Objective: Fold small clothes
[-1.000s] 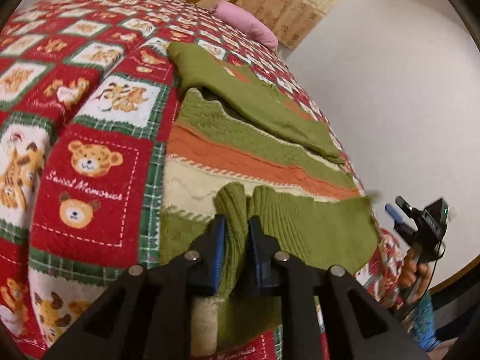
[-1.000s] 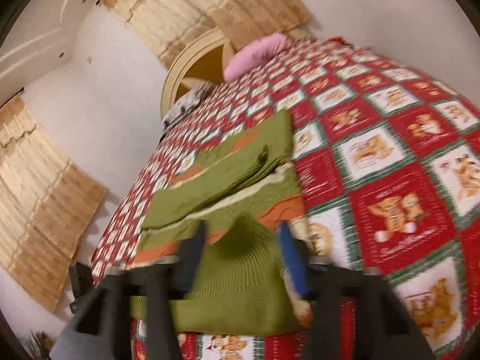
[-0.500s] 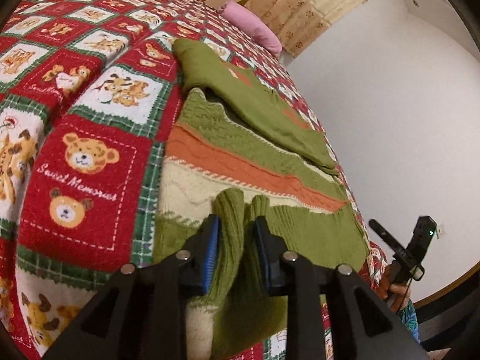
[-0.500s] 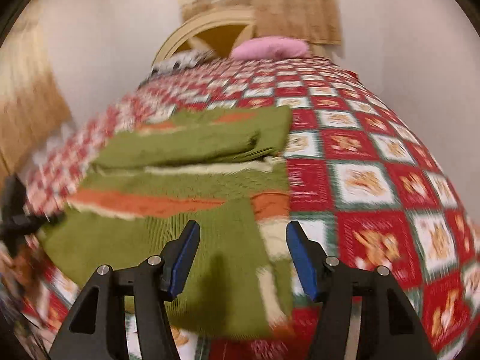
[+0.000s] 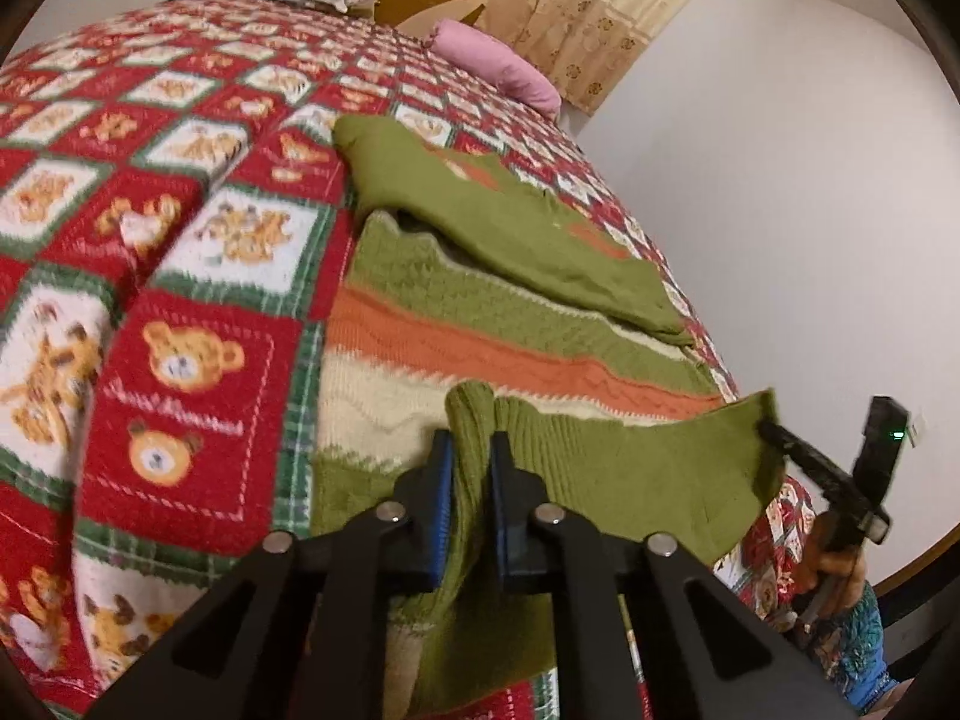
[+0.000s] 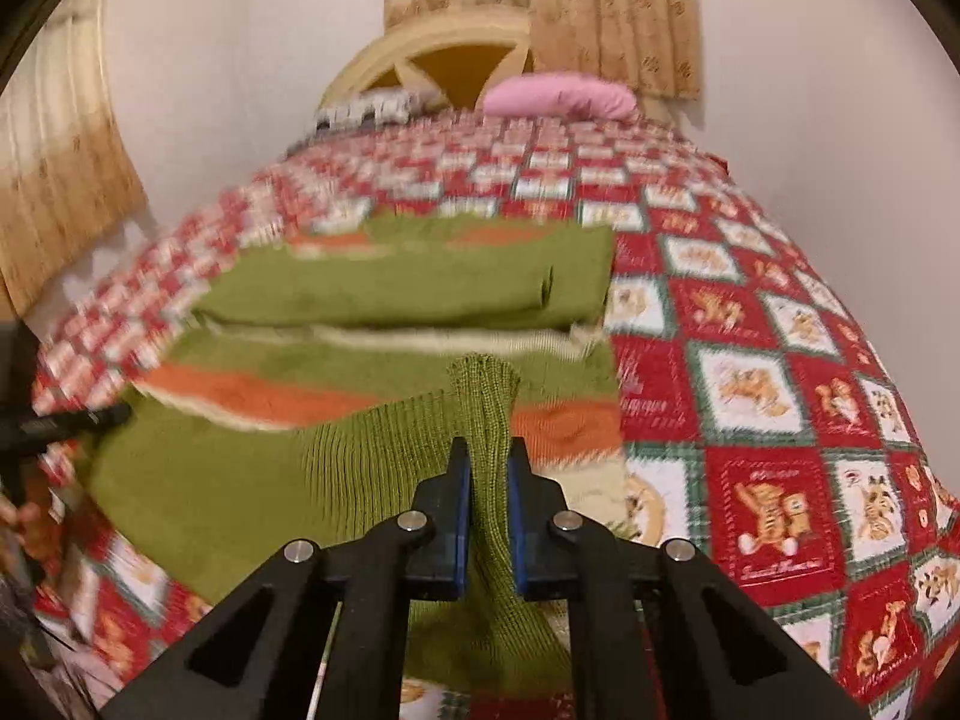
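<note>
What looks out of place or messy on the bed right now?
Nothing stands out. The striped sweater lies flat on the teddy-bear blanket, sleeves folded across; both the left gripper and right gripper pinch its green hem.

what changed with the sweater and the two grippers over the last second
The right gripper has just closed: half a second ago its jaws stood open over the sweater's green hem; now they pinch a fold of it. The left gripper loosened briefly, then closed again on the other corner of the hem. Unchanged: the sweater lies on the bear-print blanket with its sleeves folded across the top, and the pink pillow sits by the headboard.
</note>
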A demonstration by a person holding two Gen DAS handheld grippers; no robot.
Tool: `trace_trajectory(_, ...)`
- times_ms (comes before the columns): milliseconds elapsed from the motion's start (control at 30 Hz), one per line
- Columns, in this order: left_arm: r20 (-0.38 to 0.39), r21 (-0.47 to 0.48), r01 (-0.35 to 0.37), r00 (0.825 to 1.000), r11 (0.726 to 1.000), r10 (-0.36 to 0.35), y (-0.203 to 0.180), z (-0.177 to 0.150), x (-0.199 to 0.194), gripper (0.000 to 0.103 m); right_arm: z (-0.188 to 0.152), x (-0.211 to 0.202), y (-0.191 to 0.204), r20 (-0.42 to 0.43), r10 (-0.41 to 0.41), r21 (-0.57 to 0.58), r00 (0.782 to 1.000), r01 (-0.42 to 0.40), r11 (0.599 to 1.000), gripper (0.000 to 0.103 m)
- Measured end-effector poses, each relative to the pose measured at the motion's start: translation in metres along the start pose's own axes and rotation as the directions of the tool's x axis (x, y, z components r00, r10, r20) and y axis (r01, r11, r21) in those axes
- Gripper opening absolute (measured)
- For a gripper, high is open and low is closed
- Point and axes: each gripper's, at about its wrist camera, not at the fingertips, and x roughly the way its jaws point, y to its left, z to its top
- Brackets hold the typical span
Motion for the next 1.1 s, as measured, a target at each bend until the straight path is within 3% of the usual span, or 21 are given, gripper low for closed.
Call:
trace_trajectory(133, 0.041, 0.015, -0.007, 0.999, 1.0, 0.007, -0.005, 0.023, -0.01, 0.011, 0.019, -0.019, 0.001, 0.076, 0.016, 0.041, 0.997, -0.019, 0.999, 0.01)
trace_trajectory(300, 0.073, 0.043, -0.044, 0.997, 0.998, 0.041, -0.01, 0.043, -0.012, 0.011, 0.035, -0.014, 0.01, 0.106, -0.06, 0.018, 0.993, 0.059, 0.998, 0.01)
trace_trajectory(633, 0.092, 0.043, -0.101, 0.991, 0.994, 0.097, -0.014, 0.09, 0.003, 0.011, 0.073, -0.004, 0.006, 0.148, -0.092, 0.024, 0.985, 0.089, 0.996, 0.01)
trace_trajectory(900, 0.087, -0.016, -0.098, 0.991, 0.995, 0.099, -0.008, 0.142, 0.031, 0.011, 0.124, 0.032, 0.002, 0.145, -0.107, 0.012, 0.984, 0.106, 0.994, 0.01)
trace_trajectory(1100, 0.087, -0.048, -0.111, 0.99, 0.993, 0.114, -0.001, 0.188, 0.06, 0.011, 0.171, 0.087, -0.008, 0.121, -0.131, 0.007, 0.984, 0.131, 0.991, 0.01)
